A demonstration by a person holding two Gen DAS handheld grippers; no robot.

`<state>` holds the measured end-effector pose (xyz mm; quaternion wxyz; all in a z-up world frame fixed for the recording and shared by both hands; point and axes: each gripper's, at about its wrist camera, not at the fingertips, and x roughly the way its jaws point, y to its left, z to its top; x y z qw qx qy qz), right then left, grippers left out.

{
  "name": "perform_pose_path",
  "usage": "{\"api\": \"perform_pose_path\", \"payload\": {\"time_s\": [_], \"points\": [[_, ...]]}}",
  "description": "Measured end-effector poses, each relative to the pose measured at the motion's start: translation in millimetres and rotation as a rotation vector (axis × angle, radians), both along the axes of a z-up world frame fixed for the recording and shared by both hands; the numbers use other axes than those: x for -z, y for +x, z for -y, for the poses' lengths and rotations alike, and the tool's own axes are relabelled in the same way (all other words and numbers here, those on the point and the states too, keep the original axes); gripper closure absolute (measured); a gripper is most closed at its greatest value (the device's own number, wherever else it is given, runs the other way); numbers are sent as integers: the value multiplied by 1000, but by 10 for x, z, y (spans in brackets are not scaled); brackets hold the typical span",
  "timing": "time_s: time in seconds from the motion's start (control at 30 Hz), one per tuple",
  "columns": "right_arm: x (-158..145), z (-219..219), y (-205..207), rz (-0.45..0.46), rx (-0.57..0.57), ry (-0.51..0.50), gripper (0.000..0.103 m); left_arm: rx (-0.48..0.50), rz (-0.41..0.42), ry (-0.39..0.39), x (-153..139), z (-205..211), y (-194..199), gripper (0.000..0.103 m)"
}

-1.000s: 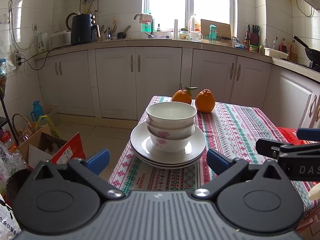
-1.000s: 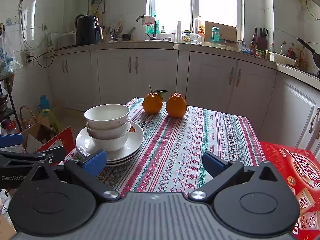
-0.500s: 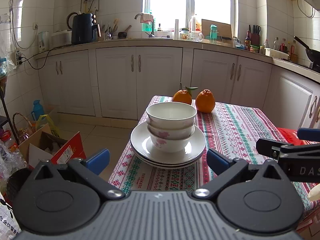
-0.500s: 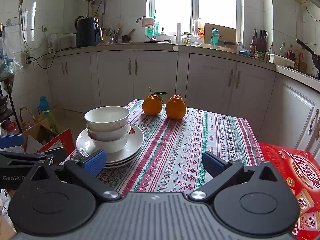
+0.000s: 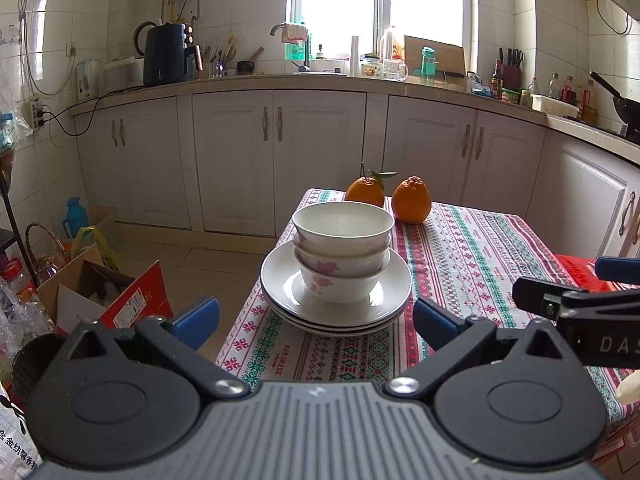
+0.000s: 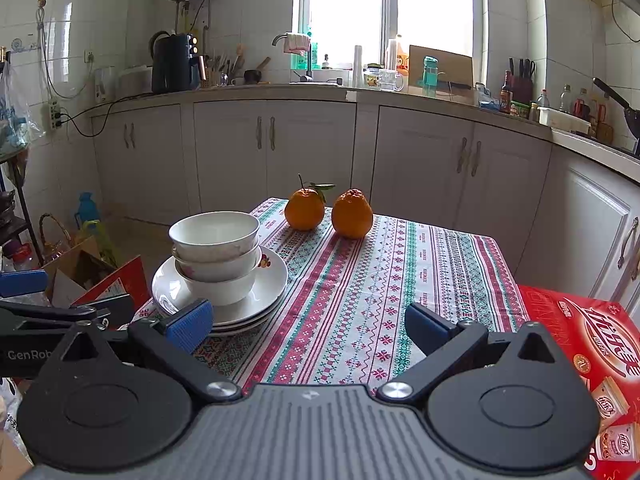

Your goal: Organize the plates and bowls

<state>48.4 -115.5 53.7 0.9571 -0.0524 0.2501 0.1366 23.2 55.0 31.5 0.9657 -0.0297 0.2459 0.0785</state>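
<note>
Three white bowls [image 5: 342, 256] with pink flowers are nested in a stack on a stack of white plates [image 5: 280, 288], at the table's left near corner. The same bowls [image 6: 214, 256] and plates [image 6: 272, 280] show in the right wrist view at left. My left gripper [image 5: 316, 320] is open and empty, short of the plates and facing them. My right gripper [image 6: 308, 326] is open and empty, to the right of the stack over the tablecloth. Each gripper shows at the edge of the other's view.
Two oranges [image 5: 388, 198] sit at the table's far edge on the patterned tablecloth [image 6: 400, 272]. A red carton [image 6: 592, 336] lies at the table's right. Cardboard boxes [image 5: 100, 292] and bags stand on the floor to the left. Kitchen cabinets [image 5: 280, 160] run behind.
Both views have shifted very slightly; the grippers stay open and the stack has not moved.
</note>
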Motion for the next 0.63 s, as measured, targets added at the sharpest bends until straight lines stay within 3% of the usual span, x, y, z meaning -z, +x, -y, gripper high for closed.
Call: {"api": "perform_pose_path", "payload": {"time_s": [0.63], "points": [[8, 0, 17, -2, -2, -2, 0, -3, -9, -1, 16, 13, 10, 1]]}}
